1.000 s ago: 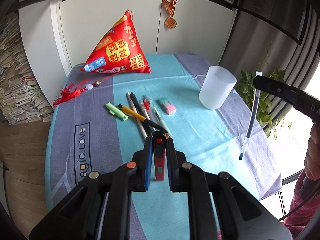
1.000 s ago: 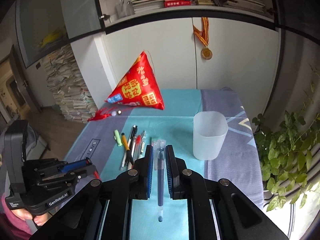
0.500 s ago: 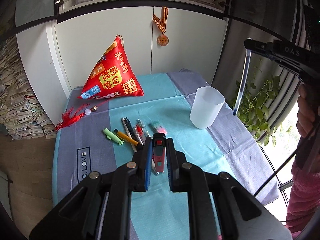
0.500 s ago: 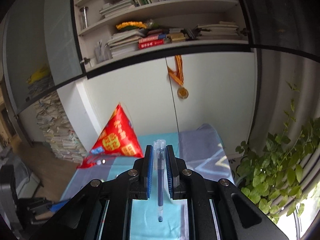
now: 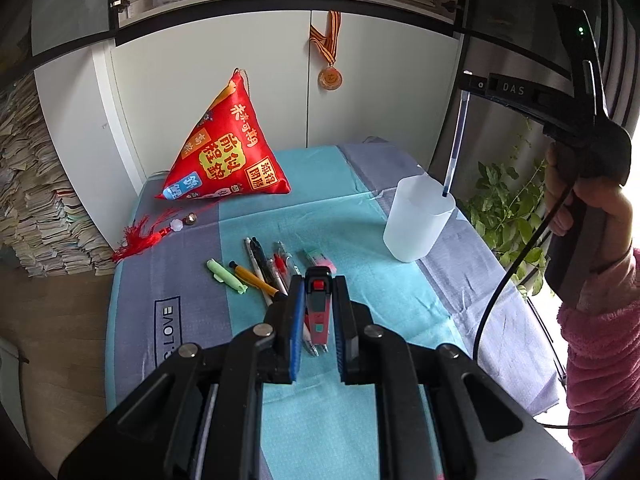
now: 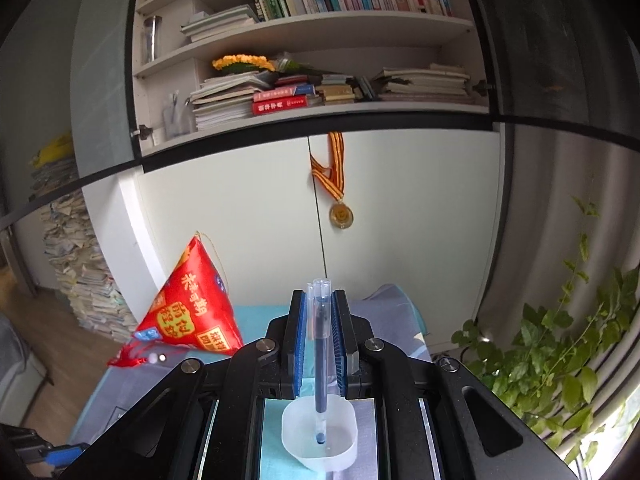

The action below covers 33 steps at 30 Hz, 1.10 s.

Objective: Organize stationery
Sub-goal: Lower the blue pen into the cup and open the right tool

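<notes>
The right gripper clamps a blue pen upright, tip just above the cup; the left gripper, nearer the table, grips a red marker.

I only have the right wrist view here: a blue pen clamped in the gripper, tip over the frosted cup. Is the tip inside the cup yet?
Observer: In the left wrist view the pen hangs nearly upright from the right gripper, its tip about level with the rim of the cup, not deep inside.
Operator: What is the other gripper doing?
Observer: The left gripper is shut on a red and teal stationery item.
Operator: Anything left to sort?
Observer: Yes. Several pens, a green highlighter and a pink and green eraser lie on the tablecloth.
</notes>
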Each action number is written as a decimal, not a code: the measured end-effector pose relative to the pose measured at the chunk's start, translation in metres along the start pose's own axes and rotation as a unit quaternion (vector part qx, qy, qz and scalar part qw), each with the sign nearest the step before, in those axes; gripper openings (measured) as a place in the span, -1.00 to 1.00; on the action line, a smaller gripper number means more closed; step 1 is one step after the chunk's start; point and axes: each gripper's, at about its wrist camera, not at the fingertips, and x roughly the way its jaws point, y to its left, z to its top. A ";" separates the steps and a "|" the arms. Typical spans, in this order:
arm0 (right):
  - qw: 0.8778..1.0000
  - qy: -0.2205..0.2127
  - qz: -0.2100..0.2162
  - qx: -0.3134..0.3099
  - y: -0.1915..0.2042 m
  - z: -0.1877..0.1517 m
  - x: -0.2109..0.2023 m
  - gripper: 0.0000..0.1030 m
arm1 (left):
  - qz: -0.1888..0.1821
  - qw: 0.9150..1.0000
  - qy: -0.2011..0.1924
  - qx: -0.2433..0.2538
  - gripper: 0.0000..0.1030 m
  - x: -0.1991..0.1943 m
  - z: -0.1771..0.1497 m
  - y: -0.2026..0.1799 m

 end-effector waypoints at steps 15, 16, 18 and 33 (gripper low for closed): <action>0.998 0.052 0.002 0.025 -0.029 -0.035 0.033 -0.75 | -0.009 1.000 0.014 -0.001 -0.77 0.026 0.012 -0.010; 0.998 0.055 0.003 0.027 -0.030 -0.037 0.034 -0.75 | -0.010 1.000 0.015 -0.001 -0.77 0.027 0.013 -0.010; 0.997 0.064 0.006 0.031 -0.032 -0.043 0.037 -0.75 | -0.011 1.000 0.017 -0.001 -0.77 0.029 0.013 -0.010; 0.993 0.107 0.018 0.056 -0.040 -0.064 0.047 -0.75 | -0.015 1.000 0.017 -0.001 -0.77 0.032 0.016 -0.009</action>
